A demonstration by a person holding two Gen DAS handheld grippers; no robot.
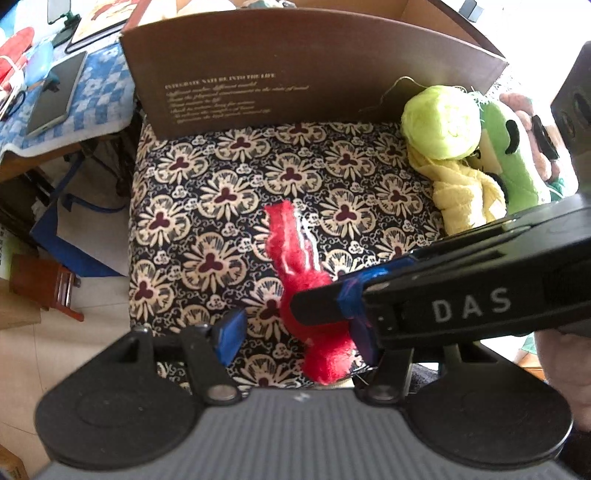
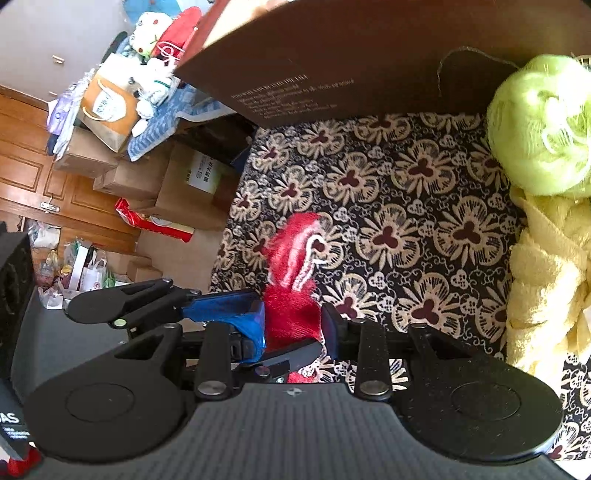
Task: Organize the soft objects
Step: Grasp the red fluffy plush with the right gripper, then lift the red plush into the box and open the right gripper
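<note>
One red plush toy (image 1: 291, 251) lying near the front edge of the patterned cloth (image 1: 207, 206), pinched by the right gripper (image 2: 293, 328). Left gripper (image 1: 297, 334) spread wide beside it. Green yarn ball (image 1: 439, 122) and yellow towel (image 1: 461, 199) along the right edge.

a fuzzy red plush toy (image 1: 314, 295) with white stripes lies stretched out on the floral surface (image 1: 207, 206). well apart at the right edge, a lime-green yarn ball (image 1: 439, 122) rests on a pale yellow cloth (image 1: 465, 199), touching a green plush toy (image 1: 513, 155).

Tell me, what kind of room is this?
Probably a lived-in home room used for storage: stacked cardboard boxes by a wooden door, plush toys piled up, and a phone on a checkered cloth.
</note>
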